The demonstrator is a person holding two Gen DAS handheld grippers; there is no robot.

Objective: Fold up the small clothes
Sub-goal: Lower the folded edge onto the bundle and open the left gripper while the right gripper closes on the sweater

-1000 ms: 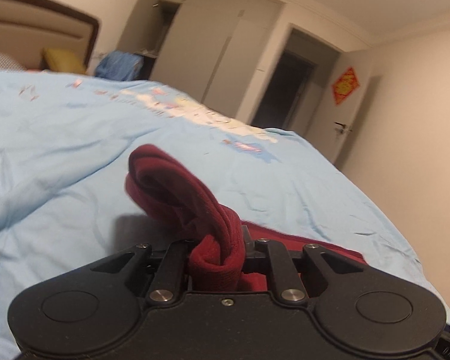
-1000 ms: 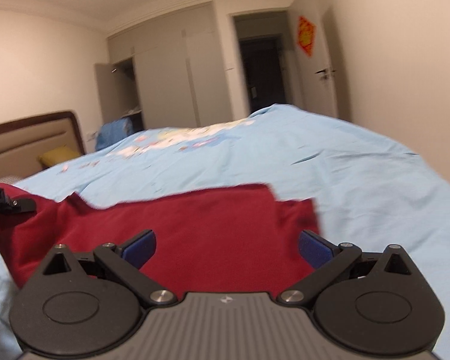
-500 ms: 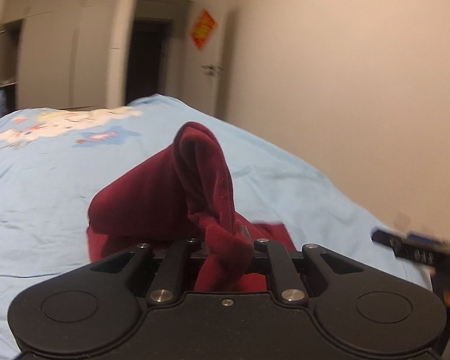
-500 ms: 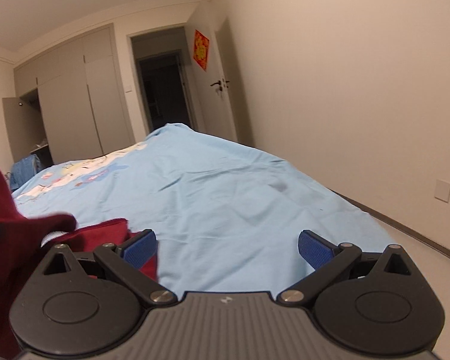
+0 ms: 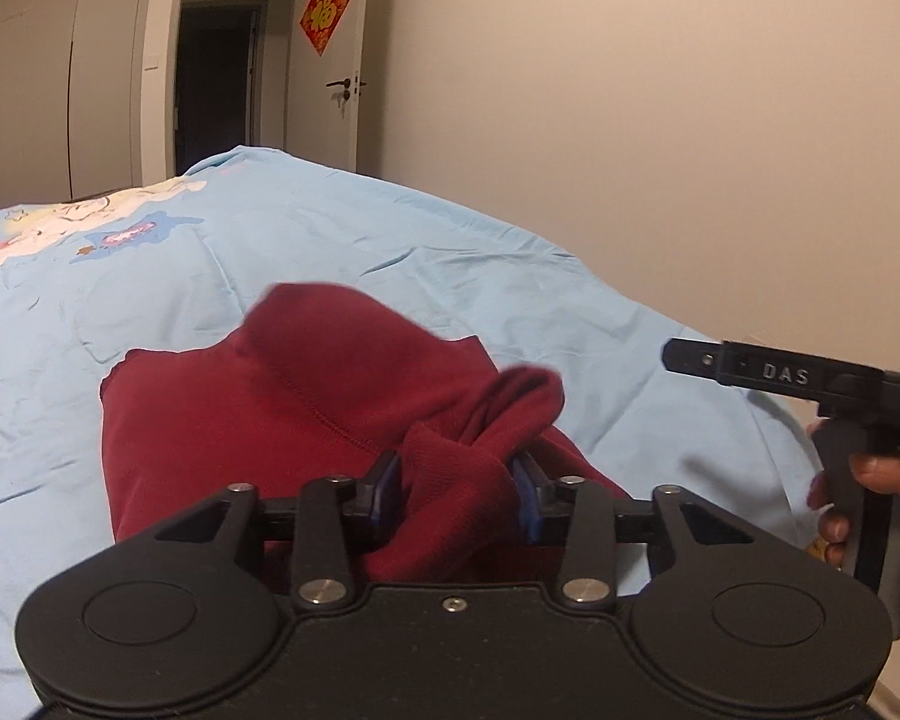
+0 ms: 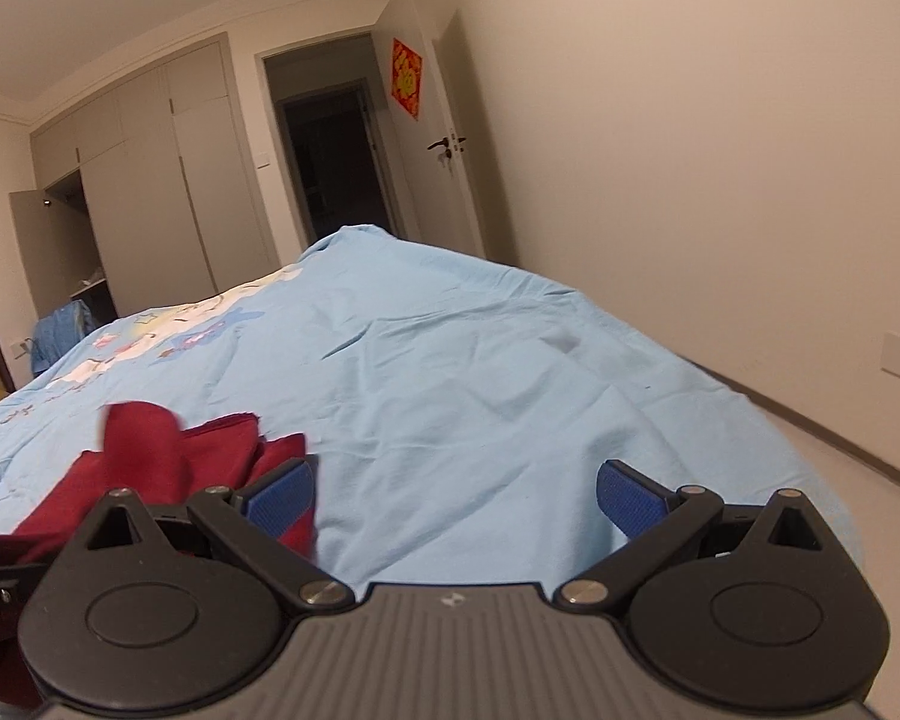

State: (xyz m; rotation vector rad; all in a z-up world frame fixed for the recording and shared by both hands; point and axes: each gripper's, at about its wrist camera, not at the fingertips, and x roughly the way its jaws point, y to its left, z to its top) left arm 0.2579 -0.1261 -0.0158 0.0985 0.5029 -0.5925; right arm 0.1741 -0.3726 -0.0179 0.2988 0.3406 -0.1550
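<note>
A dark red garment (image 5: pixel 282 420) lies partly folded on the light blue bedspread (image 5: pixel 390 264). My left gripper (image 5: pixel 457 495) is shut on a bunched fold of this red garment, and the fold drapes over the flat part. In the right wrist view the same garment (image 6: pixel 168 468) shows at the lower left. My right gripper (image 6: pixel 453 495) hovers open over bare bedspread (image 6: pixel 480 372) to the garment's right, nothing between its blue pads (image 6: pixel 627 495). The right gripper's body (image 5: pixel 822 378) and the hand (image 5: pixel 870 480) holding it appear at the right edge of the left wrist view.
The bed's right edge drops to the floor (image 6: pixel 870 480) along a plain wall (image 6: pixel 720 180). Beyond the bed are a dark doorway (image 6: pixel 336 162), a door with a red decoration (image 6: pixel 407 77) and wardrobes (image 6: pixel 150 192). A blue item (image 6: pixel 60 330) sits by the wardrobe.
My left gripper carried the held fold over and down onto the garment, which now lies lower and flatter. My right gripper stayed open and shifted slightly right of the garment.
</note>
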